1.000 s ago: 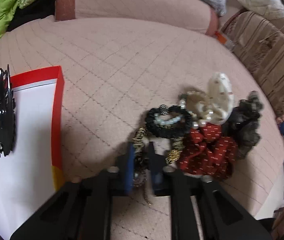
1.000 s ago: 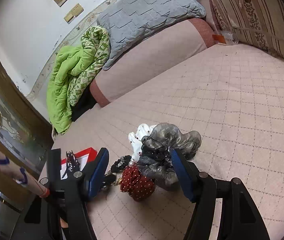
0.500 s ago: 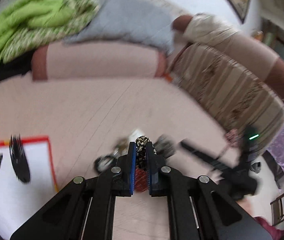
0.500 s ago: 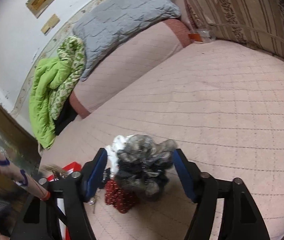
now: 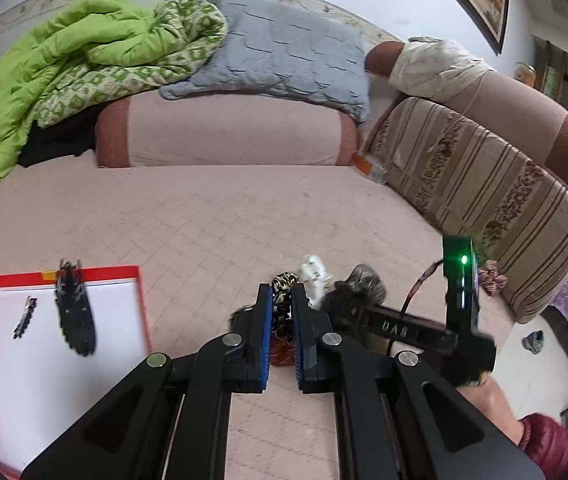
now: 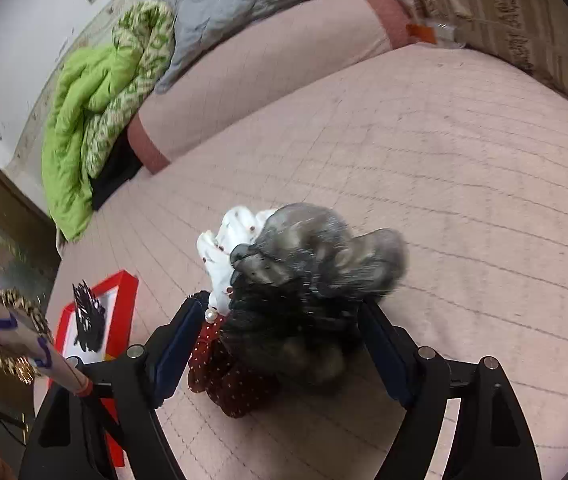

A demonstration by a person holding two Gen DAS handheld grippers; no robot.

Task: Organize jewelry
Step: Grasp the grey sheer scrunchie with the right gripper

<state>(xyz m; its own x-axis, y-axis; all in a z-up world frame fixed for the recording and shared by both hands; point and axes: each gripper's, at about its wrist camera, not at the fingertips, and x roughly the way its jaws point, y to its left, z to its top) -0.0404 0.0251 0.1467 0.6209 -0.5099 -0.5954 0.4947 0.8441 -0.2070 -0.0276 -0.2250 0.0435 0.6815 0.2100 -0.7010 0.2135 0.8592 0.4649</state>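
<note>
A wide pink quilted bed cover (image 5: 212, 216) filled the scene, backed by a pink bolster (image 5: 224, 136) carrying a green blanket (image 5: 56, 68) and a grey quilted pillow (image 5: 284, 56), with a striped sofa cushion (image 5: 480, 200) along the right side. At the near left lay a white tray with a red rim (image 5: 64, 272), holding a black claw clip (image 5: 74, 316) whose long axis ran away from the camera, and a small dark hair clip (image 5: 24, 317) beside it, apart from it.

The left gripper (image 5: 282, 304) was raised above the cover, level and pointing toward the bolster, its blue pads clenched on a leopard-print scrunchie (image 5: 284, 284); the scrunchie stood upright between the fingers, its top loop poking above the tips.

The right gripper (image 6: 276, 320) angled down over the pile of hair accessories, fingers spread wide on either side of a grey-black scrunchie (image 6: 316, 272), which bulged upward between them; whether the pads touched it could not be told. Behind it lay a white dotted scrunchie (image 6: 230, 240), and under it, near the left finger, a red dotted scrunchie (image 6: 228, 376) and a pearl bead (image 6: 210, 314).
</note>
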